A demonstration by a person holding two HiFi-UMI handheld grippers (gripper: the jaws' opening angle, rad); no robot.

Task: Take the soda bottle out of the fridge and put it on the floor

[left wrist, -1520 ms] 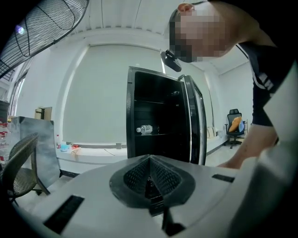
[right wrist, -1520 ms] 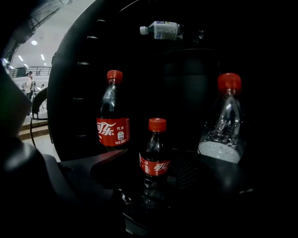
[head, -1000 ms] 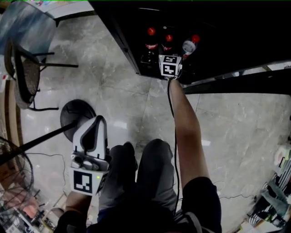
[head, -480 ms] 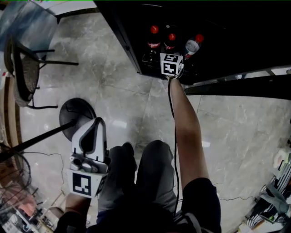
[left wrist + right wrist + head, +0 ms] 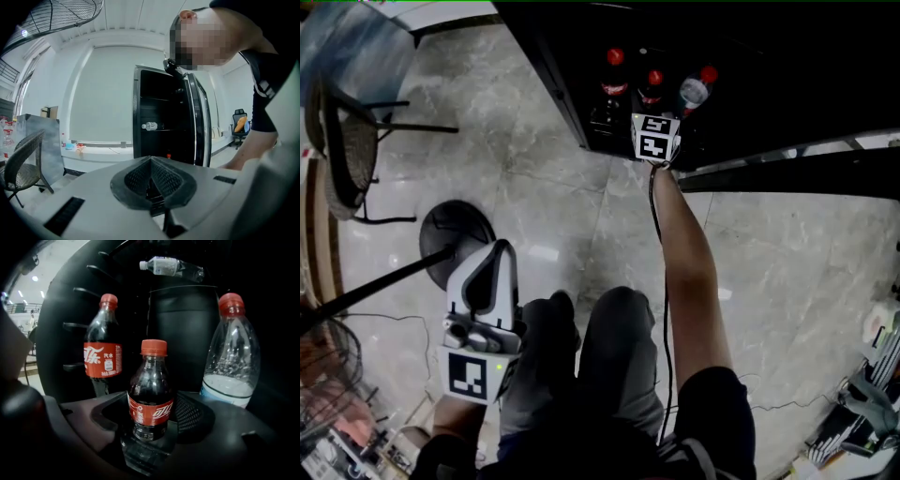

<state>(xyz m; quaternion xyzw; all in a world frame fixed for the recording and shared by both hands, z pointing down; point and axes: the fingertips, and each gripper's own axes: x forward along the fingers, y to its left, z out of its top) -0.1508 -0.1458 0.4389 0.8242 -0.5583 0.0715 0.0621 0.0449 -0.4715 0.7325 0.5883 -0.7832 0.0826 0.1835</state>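
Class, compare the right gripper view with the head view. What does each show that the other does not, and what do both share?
Only the right gripper view: the right gripper's jaws standing apart around the small cola bottle, and a clear bottle lying on its side on a higher shelf.

Only the head view: the left gripper held near the person's knees, the chair, a round black stand base and the marble floor.

Both: the dark fridge holding three upright red-capped bottles, namely the small cola bottle, a taller cola bottle and a clear bottle.
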